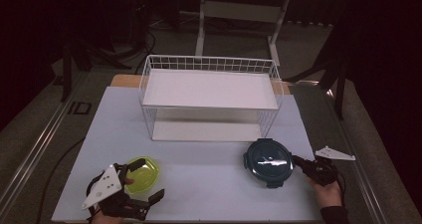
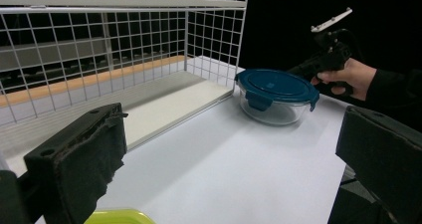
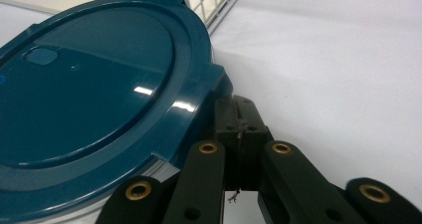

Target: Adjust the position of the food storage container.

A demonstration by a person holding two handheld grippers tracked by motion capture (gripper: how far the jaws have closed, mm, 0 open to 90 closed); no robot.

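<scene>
A round glass container with a dark teal clip lid [image 1: 267, 160] [image 2: 276, 87] [image 3: 89, 99] sits on the white mat at the front right. My right gripper [image 1: 294, 159] [image 3: 239, 115] lies low at its right side. Its jaws are shut flat together with nothing between them, their tips touching a clip tab of the lid. A lime-green bowl [image 1: 143, 174] [image 2: 117, 217] rests at the front left. My left gripper [image 1: 142, 181] [image 2: 229, 134] is open wide over the bowl's near rim, its pads clear of the bowl.
A white two-tier wire rack [image 1: 149, 84] [image 2: 214, 30] stands at the back middle of the white mat [image 1: 209, 179], both its shelves bare. Dark floor and table legs lie beyond the table's far edge.
</scene>
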